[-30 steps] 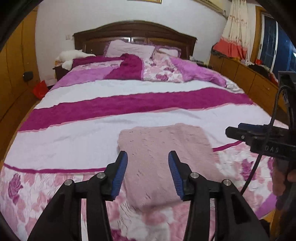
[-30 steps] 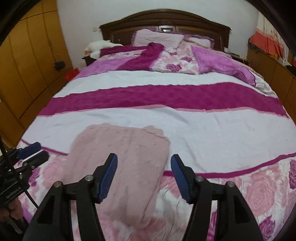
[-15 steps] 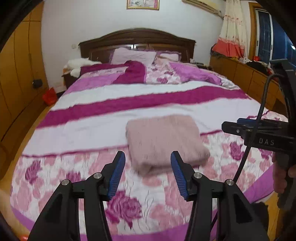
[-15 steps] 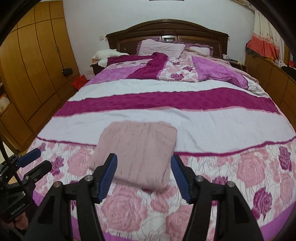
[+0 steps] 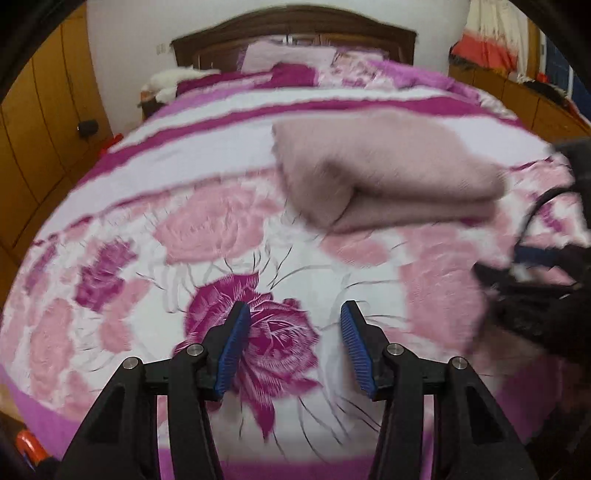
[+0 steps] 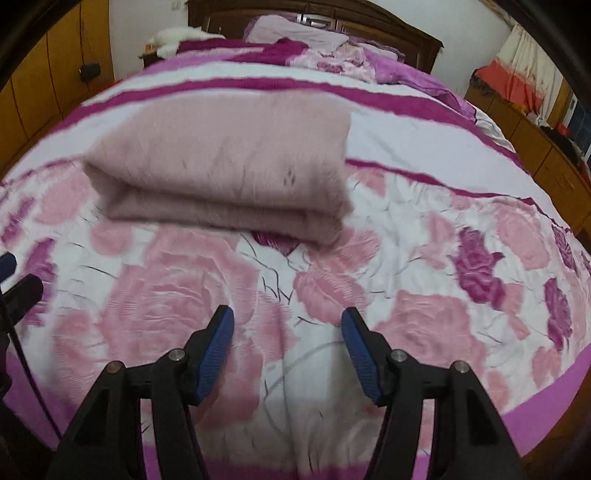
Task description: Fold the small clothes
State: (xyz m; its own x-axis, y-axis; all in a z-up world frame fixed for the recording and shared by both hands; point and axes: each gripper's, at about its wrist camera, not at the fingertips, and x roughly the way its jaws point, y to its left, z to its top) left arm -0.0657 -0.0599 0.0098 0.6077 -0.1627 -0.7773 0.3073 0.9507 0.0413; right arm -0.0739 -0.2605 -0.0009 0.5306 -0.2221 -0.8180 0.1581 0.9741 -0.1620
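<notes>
A folded sweater (image 6: 221, 162), dusty pink and softly knitted with small openwork holes, lay as a thick rectangular bundle on the bedspread (image 6: 443, 280), its stacked layers showing along the near edge. The quilted spread was white with pale pink and magenta roses, its surface creased, with magenta bands running across farther up the bed. On the left stood smooth orange-brown wardrobe (image 5: 40, 122) doors; a dark carved headboard (image 6: 369, 18) closed the far end, and a striped curtain (image 6: 517, 74) hung at the right.

The left gripper (image 5: 293, 347) tilted down over a magenta rose, its black arms ending in ribbed blue pads (image 5: 232, 350) held apart with nothing between them. From that camera the sweater (image 5: 380, 166) sat ahead and to the right, well clear of the fingers. The right gripper (image 6: 286, 354), also angled down, hovered over a pale rose with its pads (image 6: 360, 354) somewhat wider apart and empty, the sweater just ahead and slightly left. A dark blurred shape (image 5: 535, 295) at the left camera's right edge was probably the other gripper.
</notes>
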